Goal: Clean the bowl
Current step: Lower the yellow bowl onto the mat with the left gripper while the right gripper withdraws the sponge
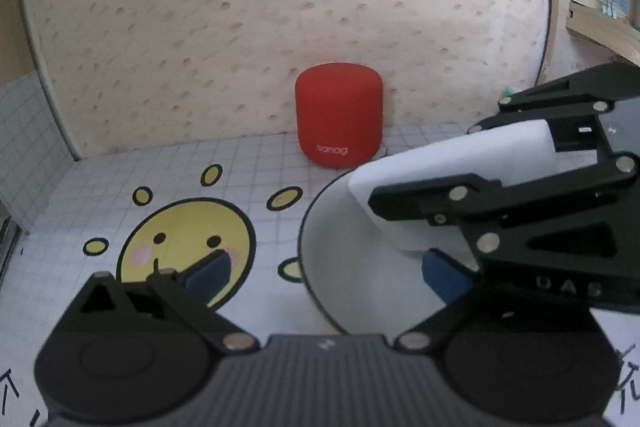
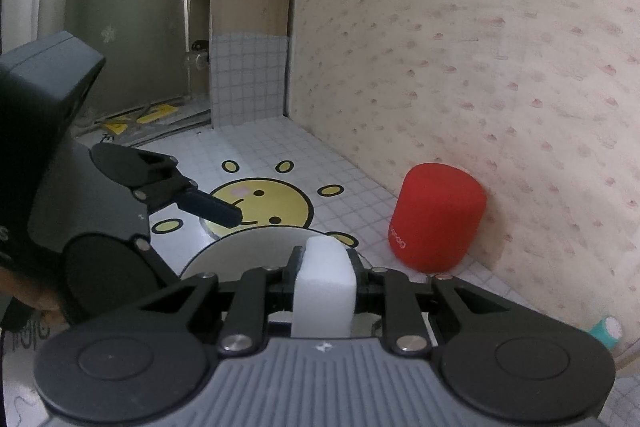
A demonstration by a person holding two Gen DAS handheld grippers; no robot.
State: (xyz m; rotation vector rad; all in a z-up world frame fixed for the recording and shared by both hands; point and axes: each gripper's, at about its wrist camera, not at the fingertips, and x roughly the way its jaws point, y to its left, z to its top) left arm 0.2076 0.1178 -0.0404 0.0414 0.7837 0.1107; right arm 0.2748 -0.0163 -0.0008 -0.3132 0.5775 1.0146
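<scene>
The white bowl (image 1: 340,291) with a dark rim sits on a gridded mat, right of a yellow sun face. My left gripper (image 1: 324,271) stands wide open, its blue pads on either side of the bowl's left rim, not pressing on it. My right gripper (image 1: 424,163) comes in from the right, shut on a white sponge (image 1: 440,155) held over the bowl's inside. In the right wrist view the sponge (image 2: 324,279) is clamped in the right gripper (image 2: 324,255) above the bowl (image 2: 248,247). One of the left gripper's fingers (image 2: 216,209) shows beyond the bowl's rim.
A red cylindrical speaker (image 1: 339,115) (image 2: 438,217) stands against the patterned wall behind the bowl. The sun-face mat (image 1: 188,227) covers the table. A small teal and white object (image 2: 608,331) lies at the right by the wall. A wooden shelf (image 1: 600,27) is at the upper right.
</scene>
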